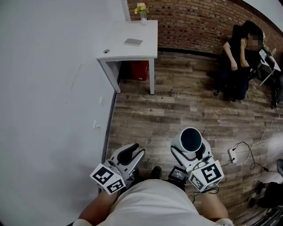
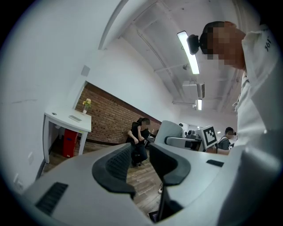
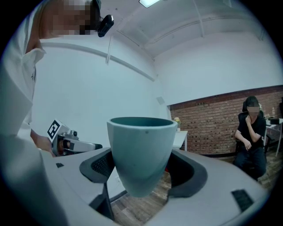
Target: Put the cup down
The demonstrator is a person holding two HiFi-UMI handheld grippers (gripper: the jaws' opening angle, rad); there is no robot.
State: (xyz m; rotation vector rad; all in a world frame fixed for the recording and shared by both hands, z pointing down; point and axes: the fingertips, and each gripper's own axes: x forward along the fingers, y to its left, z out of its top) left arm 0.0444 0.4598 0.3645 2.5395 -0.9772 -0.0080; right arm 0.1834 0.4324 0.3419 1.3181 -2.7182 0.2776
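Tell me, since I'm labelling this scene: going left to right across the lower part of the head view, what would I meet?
left gripper, open and empty → teal cup, held in the right gripper → white power strip

The table (image 1: 128,31) stands ahead in the corner between the side wall (image 1: 53,88) and the back wall (image 1: 190,22), with a vase (image 1: 142,9) at its back edge, what may be a flat pad (image 1: 133,42) on top and a bin (image 1: 139,69) beneath. A seated person (image 1: 239,62) is far right. Close in, the cup (image 1: 190,140) sits between the jaws of the right gripper (image 1: 189,149), with the left gripper (image 1: 132,150) beside it on the left.
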